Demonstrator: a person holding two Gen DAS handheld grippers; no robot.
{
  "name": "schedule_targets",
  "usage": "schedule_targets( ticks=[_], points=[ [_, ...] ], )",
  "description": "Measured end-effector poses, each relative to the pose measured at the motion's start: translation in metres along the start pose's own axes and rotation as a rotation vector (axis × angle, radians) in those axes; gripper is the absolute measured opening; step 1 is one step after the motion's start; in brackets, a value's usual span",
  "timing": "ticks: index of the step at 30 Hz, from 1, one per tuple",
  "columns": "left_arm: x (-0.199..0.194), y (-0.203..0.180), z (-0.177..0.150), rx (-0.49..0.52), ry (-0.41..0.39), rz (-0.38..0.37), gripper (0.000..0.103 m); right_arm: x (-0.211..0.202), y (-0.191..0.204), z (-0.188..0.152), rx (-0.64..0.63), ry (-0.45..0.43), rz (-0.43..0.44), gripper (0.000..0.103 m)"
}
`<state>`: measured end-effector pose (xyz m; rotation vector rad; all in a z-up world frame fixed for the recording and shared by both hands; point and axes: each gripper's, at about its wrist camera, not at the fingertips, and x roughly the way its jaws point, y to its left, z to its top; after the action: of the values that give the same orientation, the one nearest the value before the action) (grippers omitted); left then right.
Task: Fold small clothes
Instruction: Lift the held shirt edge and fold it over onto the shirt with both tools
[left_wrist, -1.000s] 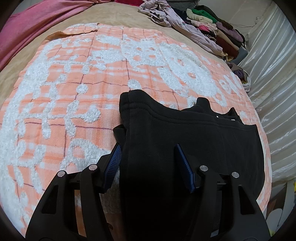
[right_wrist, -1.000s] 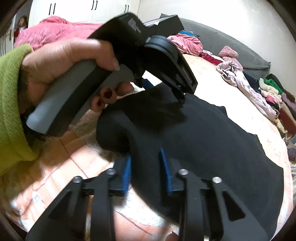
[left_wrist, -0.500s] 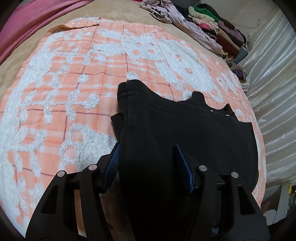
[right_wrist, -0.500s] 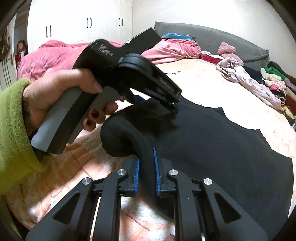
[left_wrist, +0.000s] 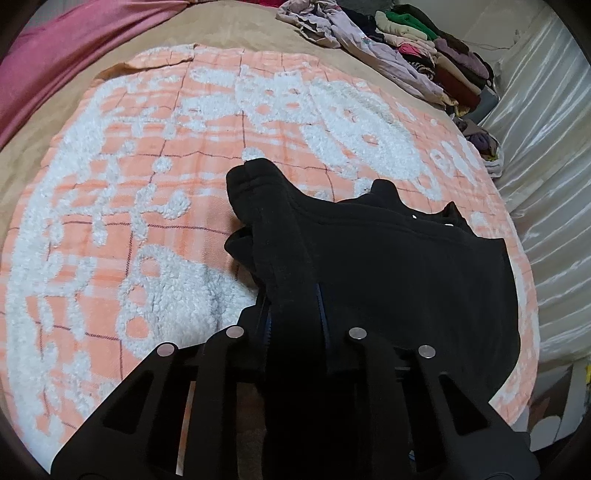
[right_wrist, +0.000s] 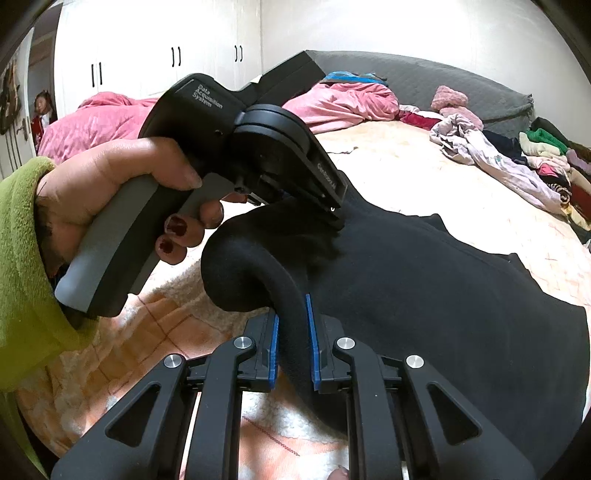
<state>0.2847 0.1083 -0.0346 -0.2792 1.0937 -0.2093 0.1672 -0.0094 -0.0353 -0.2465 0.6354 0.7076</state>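
Note:
A black garment (left_wrist: 388, 258) lies spread on an orange-and-white blanket (left_wrist: 140, 192), its left edge bunched into a raised ridge. My left gripper (left_wrist: 293, 295) is closing its jaws on that ridge, and the cloth sits pinched between the blue pads. In the right wrist view the black garment (right_wrist: 424, 295) rises in a rolled fold. My right gripper (right_wrist: 291, 325) is shut on that fold near its edge. The left gripper (right_wrist: 334, 214) appears there too, held by a hand (right_wrist: 110, 184) in a green sleeve and biting the cloth just beyond.
A pile of mixed clothes (left_wrist: 424, 48) lies along the far right of the bed. A pink duvet (left_wrist: 55, 55) is bunched at the far left. Shiny white fabric (left_wrist: 546, 155) drops off at the bed's right side. White wardrobes (right_wrist: 166, 55) stand behind.
The left gripper's jaws went from wide apart over the garment's edge to pinched on it. The right gripper closed on the fold and lifted it slightly.

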Motion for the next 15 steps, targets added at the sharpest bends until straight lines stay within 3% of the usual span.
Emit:
schedule_targets(
  ticks=[15],
  points=[
    [-0.036,-0.056,0.006,0.068,-0.061,0.015,0.01,-0.043,-0.015,-0.007,0.097,-0.108,0.003,0.011]
  ],
)
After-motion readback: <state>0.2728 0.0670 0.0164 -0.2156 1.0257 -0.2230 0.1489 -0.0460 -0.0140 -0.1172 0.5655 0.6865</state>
